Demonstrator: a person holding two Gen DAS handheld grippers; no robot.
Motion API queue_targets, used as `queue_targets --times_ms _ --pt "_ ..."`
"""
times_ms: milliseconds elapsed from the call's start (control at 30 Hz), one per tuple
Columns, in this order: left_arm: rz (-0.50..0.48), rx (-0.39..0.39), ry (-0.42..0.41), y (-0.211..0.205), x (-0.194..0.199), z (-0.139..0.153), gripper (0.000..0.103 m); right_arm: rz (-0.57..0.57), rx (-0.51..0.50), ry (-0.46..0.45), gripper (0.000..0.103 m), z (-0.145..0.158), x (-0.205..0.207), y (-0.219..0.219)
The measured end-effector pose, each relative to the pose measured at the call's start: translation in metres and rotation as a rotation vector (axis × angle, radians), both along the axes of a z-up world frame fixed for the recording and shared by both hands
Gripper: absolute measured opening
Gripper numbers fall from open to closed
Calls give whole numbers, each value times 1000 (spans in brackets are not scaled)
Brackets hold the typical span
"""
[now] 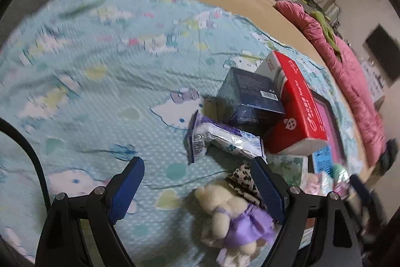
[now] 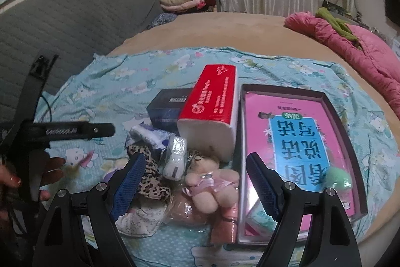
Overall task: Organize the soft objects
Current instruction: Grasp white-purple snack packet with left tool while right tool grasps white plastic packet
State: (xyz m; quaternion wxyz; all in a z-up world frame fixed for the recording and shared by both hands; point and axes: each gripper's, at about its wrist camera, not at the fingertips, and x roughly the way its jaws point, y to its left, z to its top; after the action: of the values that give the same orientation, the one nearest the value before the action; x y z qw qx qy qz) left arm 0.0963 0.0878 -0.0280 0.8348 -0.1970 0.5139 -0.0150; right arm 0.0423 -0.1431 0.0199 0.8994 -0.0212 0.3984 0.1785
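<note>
Cream plush bear [image 1: 222,207]: purple satin dress, lying on the blue cartoon-print sheet, near centre.
Pink plush bear [image 2: 207,182]: pale pink ribbon, lying on its back, just left of the tray.
Leopard-print cloth [image 2: 150,174]: crumpled, touching the pink bear's left side.
Green pompom [image 2: 338,179]: fuzzy ball, resting in the tray, near right.
Tissue pack [image 2: 212,111]: red wrapper, white end facing near, tilted, behind the pink bear.
</note>
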Motion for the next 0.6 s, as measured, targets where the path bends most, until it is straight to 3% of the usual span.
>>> queue_targets --times_ms 133,467,533,600 --pt "31 -118 42 6 15 -19 86 9 -15 10 84 -7 5 7" --pt "46 -301 99 3 40 -41 80 15 -62 36 84 -25 24 20" --pt "41 -290 103 -1 44 -42 79 17 -60 43 84 -29 29 23" --pt "51 -230 102 -2 47 -42 79 31 -64 51 84 -33 32 28"
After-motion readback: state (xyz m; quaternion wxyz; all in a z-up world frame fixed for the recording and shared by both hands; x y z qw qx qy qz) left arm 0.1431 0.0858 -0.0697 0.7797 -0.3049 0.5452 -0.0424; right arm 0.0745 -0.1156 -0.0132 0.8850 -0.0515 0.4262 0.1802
